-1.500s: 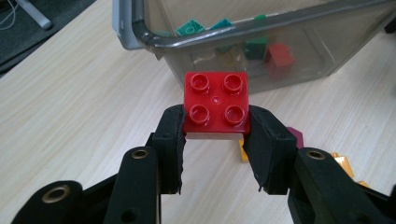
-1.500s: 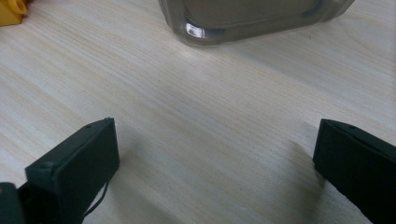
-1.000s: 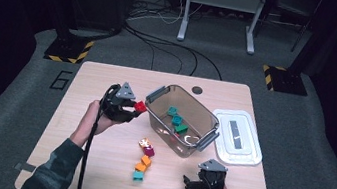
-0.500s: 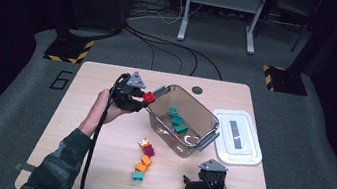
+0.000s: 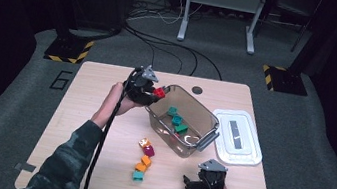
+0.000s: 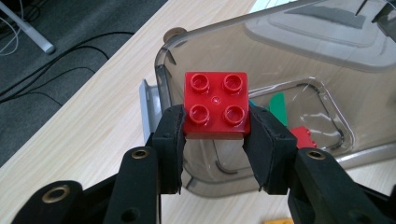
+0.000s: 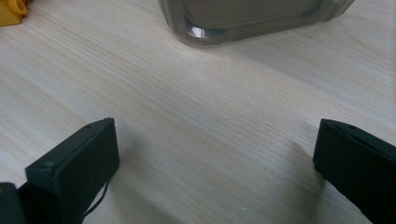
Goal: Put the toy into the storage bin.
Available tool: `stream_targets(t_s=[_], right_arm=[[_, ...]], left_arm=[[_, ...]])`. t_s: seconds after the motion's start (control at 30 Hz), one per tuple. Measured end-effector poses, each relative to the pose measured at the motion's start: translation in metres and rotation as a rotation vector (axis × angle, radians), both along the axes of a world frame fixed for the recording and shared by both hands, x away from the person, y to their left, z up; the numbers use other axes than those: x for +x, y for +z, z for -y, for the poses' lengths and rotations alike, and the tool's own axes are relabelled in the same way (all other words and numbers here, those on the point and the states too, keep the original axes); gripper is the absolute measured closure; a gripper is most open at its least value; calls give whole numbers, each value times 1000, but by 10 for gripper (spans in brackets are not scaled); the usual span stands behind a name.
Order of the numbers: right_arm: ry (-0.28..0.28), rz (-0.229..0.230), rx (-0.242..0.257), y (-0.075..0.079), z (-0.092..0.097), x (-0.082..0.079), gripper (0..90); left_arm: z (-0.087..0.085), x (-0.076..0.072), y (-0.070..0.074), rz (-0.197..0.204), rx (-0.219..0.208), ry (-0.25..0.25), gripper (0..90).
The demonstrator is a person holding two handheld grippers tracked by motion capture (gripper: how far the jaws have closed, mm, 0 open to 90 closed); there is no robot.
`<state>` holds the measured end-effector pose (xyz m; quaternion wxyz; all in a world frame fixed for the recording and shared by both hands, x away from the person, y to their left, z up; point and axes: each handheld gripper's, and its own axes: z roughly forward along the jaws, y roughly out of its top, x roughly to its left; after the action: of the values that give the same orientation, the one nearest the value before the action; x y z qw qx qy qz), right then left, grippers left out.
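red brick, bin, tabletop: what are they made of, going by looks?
Red brick: looks like glossy moulded plastic; round studs, soft highlights. It's clamped in the left gripper.
Bin: clear, slightly smoky hard plastic; bricks show through its walls, and the rim glints.
Tabletop: pale wood grain with a matte finish; solid wood or laminate, can't tell.

Overhead camera faces forward across the pale wooden table (image 5: 78, 111); both gripper cameras sit close, sharing the clear plastic bin (image 5: 203, 117).
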<state>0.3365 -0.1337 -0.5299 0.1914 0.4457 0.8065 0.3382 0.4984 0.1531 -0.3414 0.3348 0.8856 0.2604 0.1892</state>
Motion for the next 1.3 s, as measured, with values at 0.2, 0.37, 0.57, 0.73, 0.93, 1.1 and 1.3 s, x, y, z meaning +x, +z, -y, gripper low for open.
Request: stream_targets(t_s=[0.2,0.37,0.57,0.73,0.93,1.1,1.3], right_arm=[[-2,-3,1,0,0,0,0],[-1,-1,0,0,0,0,0],[-1,-1,0,0,0,0,0],[-1,0,0,0,0,0,0],[-2,-2,1,0,0,0,0],[-2,-2,1,0,0,0,0],[-1,-2,0,0,0,0,0]], left_arm=[[11,12,-5,-22,12,-7,586],[19,18,-7,-35,8,-3,586],[28,23,-12,-42,27,-14,586],[32,27,-20,-64,12,12,538],[27,23,-18,-68,2,18,348],[16,11,-11,-43,-7,10,269],[4,-4,-8,-22,-15,10,214]])
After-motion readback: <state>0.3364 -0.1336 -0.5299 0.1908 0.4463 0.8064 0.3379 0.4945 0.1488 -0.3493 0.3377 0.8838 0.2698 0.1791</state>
